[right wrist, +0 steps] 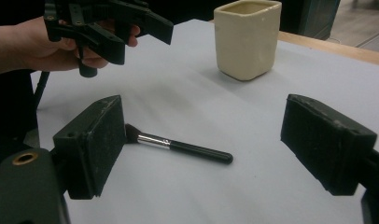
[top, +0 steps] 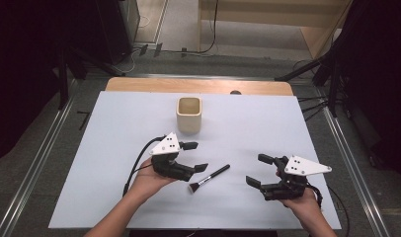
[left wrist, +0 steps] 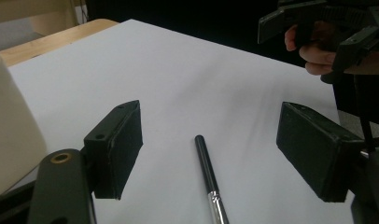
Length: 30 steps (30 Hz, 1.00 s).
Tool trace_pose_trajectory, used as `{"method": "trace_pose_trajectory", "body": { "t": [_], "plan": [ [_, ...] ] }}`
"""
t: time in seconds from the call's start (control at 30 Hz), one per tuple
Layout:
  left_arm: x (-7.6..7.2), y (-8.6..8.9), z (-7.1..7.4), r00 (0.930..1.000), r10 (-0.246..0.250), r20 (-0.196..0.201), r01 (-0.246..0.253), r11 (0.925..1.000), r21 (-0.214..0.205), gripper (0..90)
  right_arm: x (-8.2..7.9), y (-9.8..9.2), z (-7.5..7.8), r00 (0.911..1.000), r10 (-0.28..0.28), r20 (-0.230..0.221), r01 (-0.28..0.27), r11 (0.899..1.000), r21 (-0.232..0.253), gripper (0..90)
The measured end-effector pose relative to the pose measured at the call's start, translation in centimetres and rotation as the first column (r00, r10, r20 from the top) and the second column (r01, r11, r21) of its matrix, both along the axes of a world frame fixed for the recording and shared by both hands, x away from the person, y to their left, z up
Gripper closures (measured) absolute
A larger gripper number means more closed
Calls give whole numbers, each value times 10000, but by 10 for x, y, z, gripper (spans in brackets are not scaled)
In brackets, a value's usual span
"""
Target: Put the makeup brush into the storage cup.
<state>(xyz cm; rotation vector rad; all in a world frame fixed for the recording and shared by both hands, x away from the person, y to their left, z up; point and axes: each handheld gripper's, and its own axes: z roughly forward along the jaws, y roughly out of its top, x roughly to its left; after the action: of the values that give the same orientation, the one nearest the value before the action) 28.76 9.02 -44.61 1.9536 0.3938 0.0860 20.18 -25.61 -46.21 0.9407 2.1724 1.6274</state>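
While the makeup brush [top: 209, 178] is lying flat on the white counter [top: 114, 148], it is being flanked by two grippers, neither of which is touching it. Its black handle is being pointed away from the person and its bristles toward the person. The left gripper [top: 194, 156] is being held just beside the brush, on the side nearer the cream cup [top: 189, 114], with its jaws spread wide and nothing clamped between them; in the left gripper view the brush handle [left wrist: 207, 168] is being seen on the counter between the two open pads. The right gripper [top: 260, 170] is being held near the brush on the opposite side, its jaws likewise standing wide and empty. The cup is being left upright beyond the brush, well apart from it.
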Motion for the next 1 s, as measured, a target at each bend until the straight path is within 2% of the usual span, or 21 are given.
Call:
{"method": "trace_pose_trajectory", "body": {
  "t": [0.07,0.1,0.2,0.3,0.33,0.37,0.4,0.43,0.47,0.53,0.63,0.7,0.77,0.8,0.9,0.93,0.97,1.0],
  "plan": [
    [1,-6,-1,10000,-2,-70,2,10000,75,236,0,0,0,10000,3,12,-3,10000,9,148],
    [3,-12,-3,9994,86,-339,-79,9997,210,237,0,0,0,10000,0,6,0,10000,-11,147],
    [4,-15,-3,9987,82,-500,-67,9995,309,238,0,0,0,10000,-8,-8,8,10000,-1,148],
    [5,-16,-3,9961,120,-869,-38,9956,935,237,-1,-1,0,10000,-28,-26,28,10000,43,148],
    [5,-16,-3,9961,120,-869,-38,9956,935,237,-1,-1,0,10000,-28,-26,28,10000,43,148],
    [7,-18,-3,9929,442,-1101,-232,9825,1847,237,0,-2,0,10000,-38,0,38,10000,34,147],
    [7,-18,-3,9929,442,-1101,-232,9825,1847,237,0,-2,0,10000,-38,0,38,10000,34,147],
    [7,-20,-3,9914,437,-1234,-172,9780,2079,237,0,-1,0,10000,-34,-18,34,10000,12,147],
    [6,-21,-3,9921,228,-1237,72,9714,2373,237,0,-1,0,10000,-31,-29,31,10000,-10,147],
    [5,-22,-3,9918,168,-1264,153,9685,2485,235,0,-1,0,10000,-19,-21,19,10000,-23,147],
    [5,-27,0,9899,-13,-1415,439,9536,2979,230,0,-1,0,10000,-41,-81,40,10000,-78,148],
    [6,-29,3,9888,-2,-1492,484,9464,3193,229,0,-1,-1,9999,-54,-96,54,10000,-77,148],
    [7,-32,5,9889,21,-1483,507,9350,3511,230,0,-1,-1,9999,-79,-88,78,9999,-89,148],
    [6,-34,6,9912,31,-1327,465,9283,3689,229,0,-1,-1,9999,-92,-111,91,9999,-95,147],
    [5,-40,8,9924,-19,-1229,563,8959,4406,227,1,-1,-1,9998,-123,-142,120,9997,-194,147],
    [5,-42,8,9924,-46,-1232,608,8875,4568,226,0,0,-2,9998,-104,-163,100,9997,-231,147],
    [5,-42,8,9924,-46,-1232,608,8875,4568,226,0,0,-2,9998,-104,-163,100,9997,-231,147],
    [6,-46,8,9898,-43,-1423,732,8729,4824,225,0,1,-2,9998,-113,-172,108,9995,-311,147]
  ]
}}
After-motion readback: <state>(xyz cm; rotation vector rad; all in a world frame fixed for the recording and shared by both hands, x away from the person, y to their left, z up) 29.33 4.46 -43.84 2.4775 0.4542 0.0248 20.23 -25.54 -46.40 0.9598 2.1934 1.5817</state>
